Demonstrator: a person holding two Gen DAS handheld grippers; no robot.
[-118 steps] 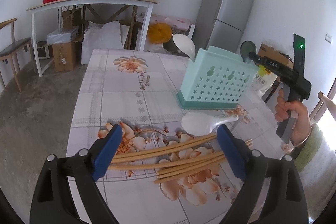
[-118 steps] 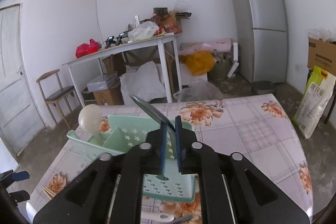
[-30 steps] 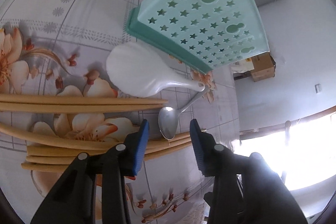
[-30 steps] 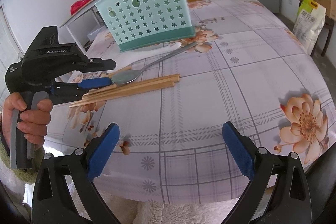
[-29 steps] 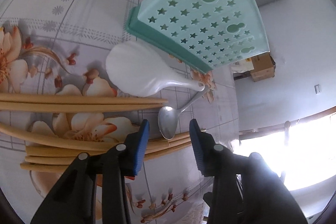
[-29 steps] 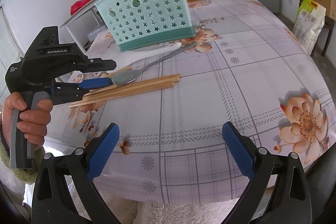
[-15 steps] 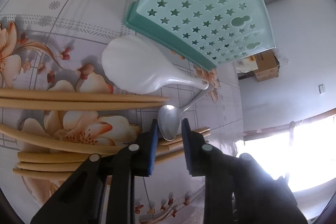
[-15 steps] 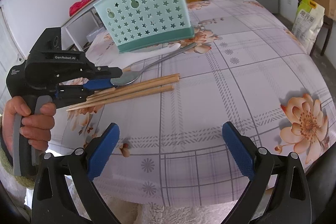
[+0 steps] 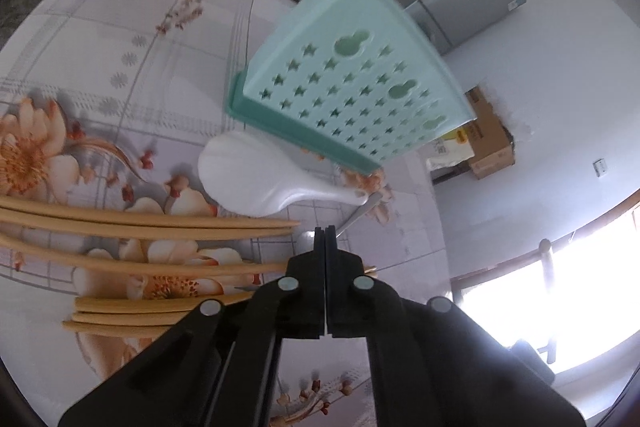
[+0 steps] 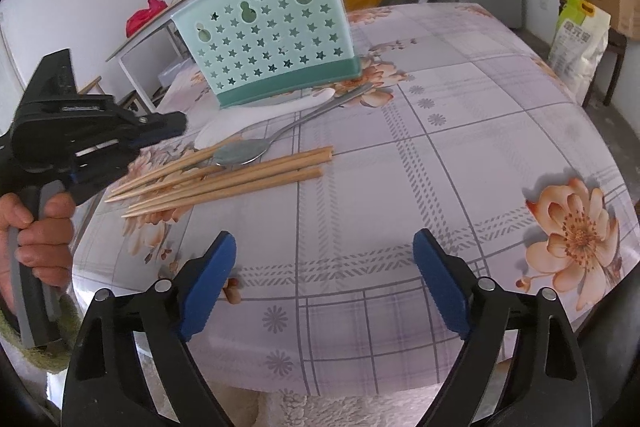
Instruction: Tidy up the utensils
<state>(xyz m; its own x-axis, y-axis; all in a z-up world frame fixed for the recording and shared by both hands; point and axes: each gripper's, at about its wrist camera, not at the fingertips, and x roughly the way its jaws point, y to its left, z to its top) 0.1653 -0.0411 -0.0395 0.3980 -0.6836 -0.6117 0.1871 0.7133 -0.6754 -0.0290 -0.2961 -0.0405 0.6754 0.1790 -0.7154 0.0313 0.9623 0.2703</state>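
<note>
At the far left, a hand (image 10: 36,227) holds our left tool (image 10: 176,123), whose jaws have just closed flat together with nothing visibly between them. Its tip hangs just left of the metal spoon (image 10: 244,151), apart from it as far as we can tell. The spoon's bowl rests across the wooden chopsticks (image 10: 240,179) lying loose on the bench (image 10: 440,147). Just behind lies a white rice paddle (image 10: 248,119), its handle touching the foot of the upright teal basket (image 10: 272,47). Nearest us, our right tool (image 10: 324,243) has just been closing slightly; its jaws stand wide, holding nothing, above bare floral cloth.
</note>
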